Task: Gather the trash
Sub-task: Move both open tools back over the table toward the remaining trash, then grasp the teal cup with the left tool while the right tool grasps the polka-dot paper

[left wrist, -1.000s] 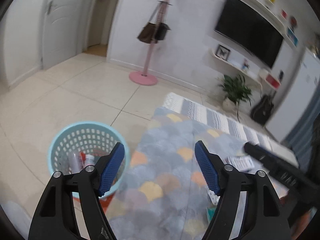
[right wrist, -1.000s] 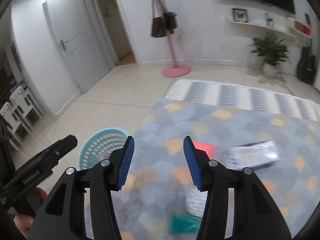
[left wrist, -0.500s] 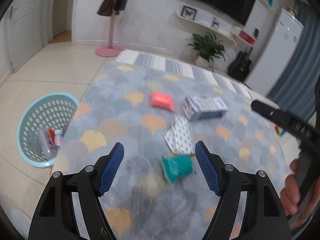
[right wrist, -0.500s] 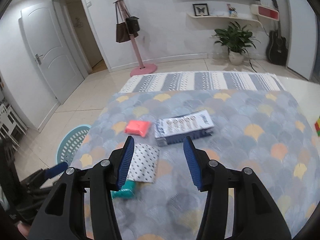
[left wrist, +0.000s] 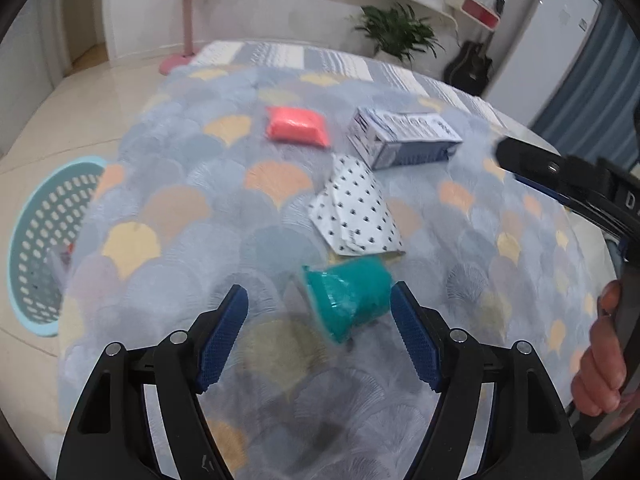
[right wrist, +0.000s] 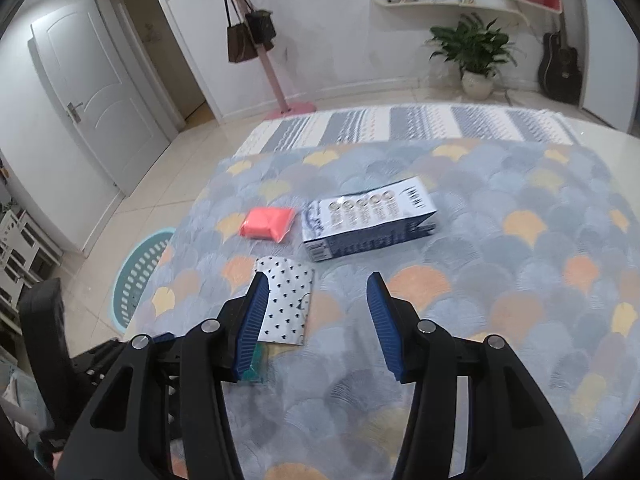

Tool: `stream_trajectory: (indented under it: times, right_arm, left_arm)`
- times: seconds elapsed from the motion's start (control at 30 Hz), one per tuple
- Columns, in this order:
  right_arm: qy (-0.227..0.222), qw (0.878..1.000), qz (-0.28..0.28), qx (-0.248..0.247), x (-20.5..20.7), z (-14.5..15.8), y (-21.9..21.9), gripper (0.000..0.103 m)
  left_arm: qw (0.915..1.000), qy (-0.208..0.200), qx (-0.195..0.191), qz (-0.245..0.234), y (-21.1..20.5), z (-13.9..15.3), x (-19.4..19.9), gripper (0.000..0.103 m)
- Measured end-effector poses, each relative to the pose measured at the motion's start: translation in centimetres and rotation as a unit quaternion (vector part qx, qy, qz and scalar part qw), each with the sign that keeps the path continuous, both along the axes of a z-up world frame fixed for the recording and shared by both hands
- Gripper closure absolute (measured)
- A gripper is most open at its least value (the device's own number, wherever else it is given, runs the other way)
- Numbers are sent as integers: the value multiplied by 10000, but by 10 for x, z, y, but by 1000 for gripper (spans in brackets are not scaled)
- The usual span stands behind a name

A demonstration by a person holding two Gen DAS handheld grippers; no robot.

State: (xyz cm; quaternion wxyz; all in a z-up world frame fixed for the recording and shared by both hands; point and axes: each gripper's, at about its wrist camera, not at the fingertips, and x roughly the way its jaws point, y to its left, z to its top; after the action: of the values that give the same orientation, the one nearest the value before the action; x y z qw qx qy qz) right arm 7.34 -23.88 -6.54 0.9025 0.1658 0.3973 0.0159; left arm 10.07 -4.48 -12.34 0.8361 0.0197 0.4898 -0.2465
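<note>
1. The blue-and-white carton (right wrist: 370, 222) lies on its side on the scallop-patterned rug (right wrist: 500, 280); its top face carries a row of round icons and lines of print, too small to read.
2. A black-and-white dotted packet (right wrist: 286, 304) lies flat just in front of the carton, and a pink pouch (right wrist: 267, 223) lies to the carton's left, apart from it. No lettering shows on either.
3. A teal cup (left wrist: 347, 298), tipped on its side with what looks like a foil lid facing the camera, lies just beside the dotted packet's near edge.
4. The left gripper (left wrist: 319, 330) points steeply down at the rug, its blue fingers (left wrist: 222, 334) wide apart and holding nothing; the teal cup sits just ahead of them, toward the right finger.
5. The right gripper (right wrist: 316, 318) tilts down over the rug, fingers apart and empty, its left finger overlapping the dotted packet in view.
6. A pale-blue perforated basket (left wrist: 48, 240) stands on the tiled floor beside the rug's left edge.
7. A hand (left wrist: 600, 356) grips the right gripper's handle at the left view's edge.
</note>
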Motion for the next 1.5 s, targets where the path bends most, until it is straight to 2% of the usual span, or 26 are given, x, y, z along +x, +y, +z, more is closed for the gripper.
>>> stream_trajectory:
  times: [0.23,0.33,0.47,0.53,0.6,0.73,0.83,0.93,1.0,1.13,1.27,1.37,1.5]
  right_arm:
    - [609,9961,523,365,42,-33,19,55]
    - [800,9942,636,340,52,-46,30,55]
    - [1121,9909,703,244,64,-64,45,55]
    - [1282,9894,670,130,68,-71,49,51]
    - [1220,9900,707,19,68,-71,52,51]
    - [1146,9907,734,38,65,-72,43,71]
    - [1071,9913,655,388,55,-74,25,78]
    - [917,9935,559,382,47,-69,13,85]
    - [845,9948,458,345,39,-65,4,87]
    - [686,9961,371,400,31,-55,-9,89]
    - [507,9976,399,265,25,-39,-9,89]
    - [272,9982,520,147,19,-21,2,89]
    - [-150,9969,763,-103,18,11,27,89]
  left_arm:
    - [9997,82,-7,-246,-12,-3,3,31]
    - [9992,156,-145,-347,-11,0,1,32]
    - [9987,167,-96,-468,-13,0,0,32]
    - [9984,202,-20,-534,-16,-2,0,32]
    - [9980,196,80,-590,-19,-4,0,32]
    - [9975,219,172,-653,-24,-7,0,32]
    - [9973,269,228,-641,-28,-12,3,32]
    - [9972,277,293,-628,-34,-16,4,32]
    - [9972,285,331,-601,-39,-19,5,34]
    - [9970,182,530,-543,-46,-19,6,52]
    - [9987,-80,413,-283,-34,-6,9,55]
    - [9994,-319,133,41,-14,14,10,55]
    - [9945,-674,-168,780,29,43,18,55]
